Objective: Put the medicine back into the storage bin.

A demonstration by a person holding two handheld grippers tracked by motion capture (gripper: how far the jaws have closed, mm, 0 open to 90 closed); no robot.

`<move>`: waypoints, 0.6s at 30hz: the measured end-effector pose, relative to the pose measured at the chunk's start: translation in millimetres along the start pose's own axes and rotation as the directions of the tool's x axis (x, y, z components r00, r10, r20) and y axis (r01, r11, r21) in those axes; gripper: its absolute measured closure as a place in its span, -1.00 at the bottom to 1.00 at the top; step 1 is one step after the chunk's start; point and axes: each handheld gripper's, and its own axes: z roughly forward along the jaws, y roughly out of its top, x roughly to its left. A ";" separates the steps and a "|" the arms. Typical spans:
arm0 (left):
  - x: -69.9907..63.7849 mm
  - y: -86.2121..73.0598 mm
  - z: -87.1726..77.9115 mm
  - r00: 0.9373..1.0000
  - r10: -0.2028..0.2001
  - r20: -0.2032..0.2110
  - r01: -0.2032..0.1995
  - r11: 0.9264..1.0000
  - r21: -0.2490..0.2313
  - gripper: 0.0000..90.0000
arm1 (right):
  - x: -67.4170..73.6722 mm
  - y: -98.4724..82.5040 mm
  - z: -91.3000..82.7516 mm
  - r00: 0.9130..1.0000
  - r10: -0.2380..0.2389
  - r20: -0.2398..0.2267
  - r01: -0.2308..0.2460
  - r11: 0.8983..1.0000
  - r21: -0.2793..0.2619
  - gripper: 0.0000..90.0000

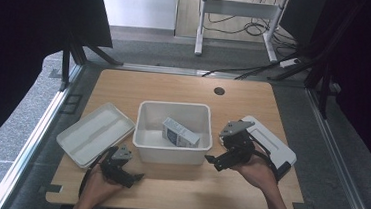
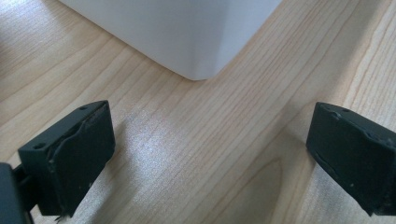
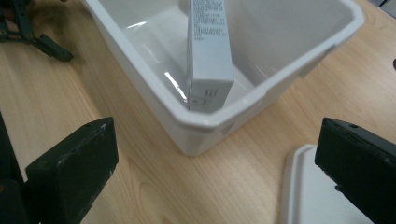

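A white rectangular plastic bin (image 1: 172,151) stood mid-counter (image 1: 184,89) and held one grey-and-white cardboard carton (image 1: 180,132), leaning against its right wall. The right gripper (image 1: 217,160) hovered just beside that wall, jaws spread wide with nothing between them. The left gripper (image 1: 129,175), likewise spread and empty, sat near the bin's front-left corner. Flat white lids (image 1: 95,133) lay on either side.

The box (image 3: 209,56) standing in the white bin (image 3: 140,70) runs off the top edge of the right gripper view, its print too small to read. The flat white lid (image 3: 303,196) there is cut off at the bottom.
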 end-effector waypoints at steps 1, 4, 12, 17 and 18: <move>-0.1 0.1 0.0 1.000 0.000 0.000 0.000 1.000 0.001 -0.98 | 0.5 -3.5 1.0 1.000 0.003 0.000 -0.003 1.000 -0.006 -1.00; -0.3 0.2 0.2 1.000 0.001 0.001 -0.001 1.000 0.002 -0.99 | 2.4 -18.0 6.9 1.000 0.027 -0.005 -0.027 0.999 -0.019 -1.00; -0.8 0.1 0.4 1.000 0.001 -0.001 -0.001 1.000 0.004 -1.00 | 3.9 -56.0 35.3 0.998 0.069 0.000 -0.069 0.996 -0.056 -1.00; -0.9 0.0 0.4 1.000 0.001 -0.002 -0.001 1.000 0.004 -1.00 | 4.7 -80.4 55.3 0.994 0.107 0.002 -0.107 0.993 -0.044 -1.00; -1.0 0.0 0.4 1.000 0.001 -0.002 -0.001 1.000 0.004 -1.00 | 4.8 -83.7 58.1 0.994 0.110 0.001 -0.110 0.993 -0.042 -1.00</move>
